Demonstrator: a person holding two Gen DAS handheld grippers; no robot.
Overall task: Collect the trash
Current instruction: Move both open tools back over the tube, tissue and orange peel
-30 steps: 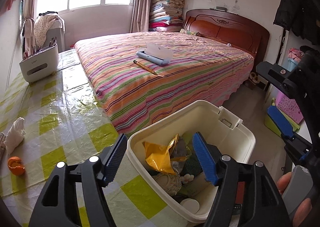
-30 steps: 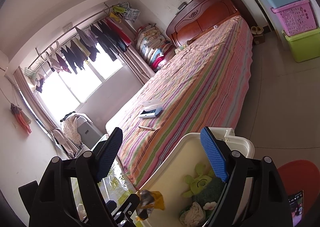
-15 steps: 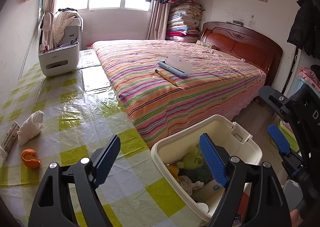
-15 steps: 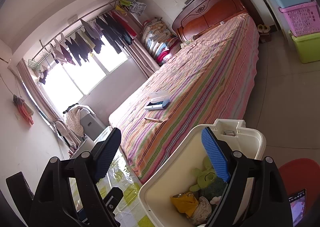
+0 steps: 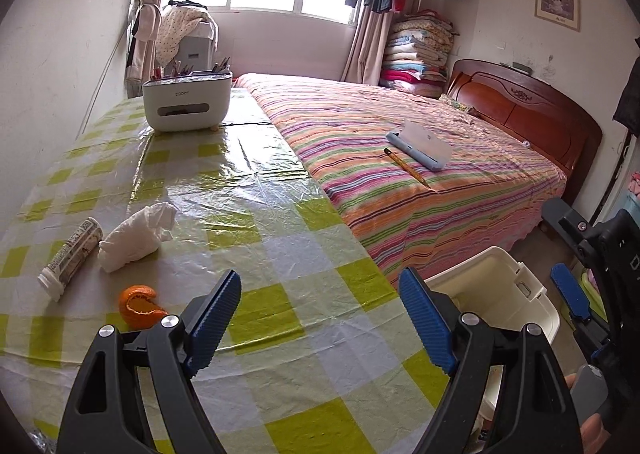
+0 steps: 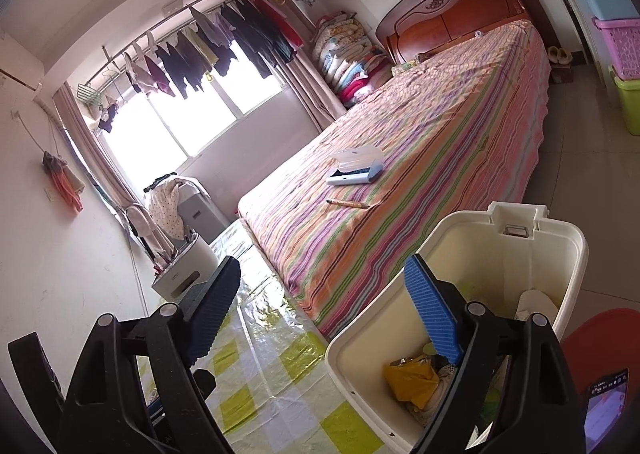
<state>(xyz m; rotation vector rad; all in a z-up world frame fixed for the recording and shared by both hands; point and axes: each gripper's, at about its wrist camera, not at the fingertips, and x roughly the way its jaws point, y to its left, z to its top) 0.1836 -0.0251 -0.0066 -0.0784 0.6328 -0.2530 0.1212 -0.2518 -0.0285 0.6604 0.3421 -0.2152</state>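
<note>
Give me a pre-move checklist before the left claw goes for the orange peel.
1. Left claw open with nothing between its pads: ok; it has just been opening.
2. Right claw open and holding nothing: ok.
3. Orange peel in view on the table, nothing on it: ok.
4. Tissue and bottle apart from the peel, so it can be picked alone: ok.
5. Bin open, with room above the yellow wrapper: ok.
6. Bin steady against the table edge: cannot tell.
</note>
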